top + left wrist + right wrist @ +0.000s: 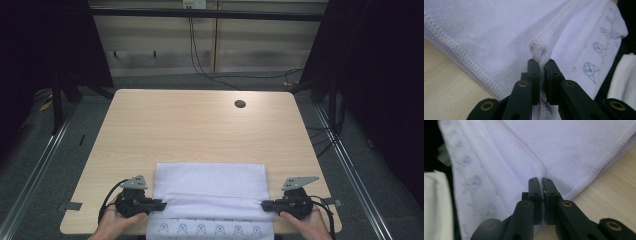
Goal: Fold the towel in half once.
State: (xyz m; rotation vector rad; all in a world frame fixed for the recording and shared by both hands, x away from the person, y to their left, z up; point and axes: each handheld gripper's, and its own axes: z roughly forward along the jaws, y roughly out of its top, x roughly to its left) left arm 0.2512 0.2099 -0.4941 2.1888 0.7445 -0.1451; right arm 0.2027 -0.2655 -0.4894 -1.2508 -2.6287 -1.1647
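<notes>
A pale lilac towel [210,187] lies folded at the near edge of the wooden table [200,125], its printed end hanging over the front. My left gripper [161,204] is shut on the towel's left edge, where a stitched hem [540,50] bunches between the jaws. My right gripper [265,204] is shut on the right edge of the towel [499,170], with thin cloth pinched between its black fingers [534,186]. Both grippers point inward toward each other. A hand holds each one from the bottom of the high view.
A round cable hole [240,104] sits in the table's far right part. Bare wood stretches beyond the towel. Dark floor and metal rails [40,160] flank the table. Cables [200,65] hang at the back wall.
</notes>
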